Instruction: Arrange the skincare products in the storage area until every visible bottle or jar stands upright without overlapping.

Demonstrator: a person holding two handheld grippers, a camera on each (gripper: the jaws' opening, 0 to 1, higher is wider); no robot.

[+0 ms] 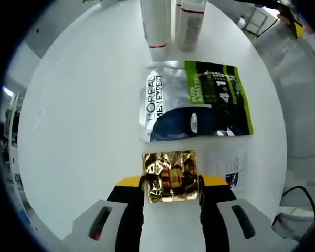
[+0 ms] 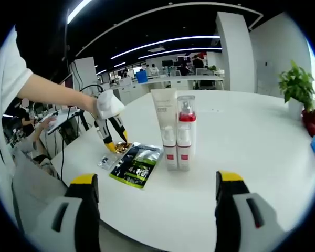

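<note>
Closest to the left tongs (image 1: 172,195) was a gold foil packet (image 1: 170,176), pinched between the two jaws and resting on the white desk (image 1: 84,136). Just beyond it lay a flat green and silver sachet (image 1: 197,100), with a small clear packet (image 1: 228,168) beside. Farther stood a white tube (image 1: 156,23) and a pump bottle (image 1: 190,23), upright and touching. A forward push could slide the sachet into them and tip them. The right tongs (image 2: 156,197) hung open above the near desk edge, with much free room on that side.

Left tongs (image 1: 171,185) clamp a gold sachet (image 1: 170,176); right tongs (image 2: 156,190) hover with jaws spread.
</note>
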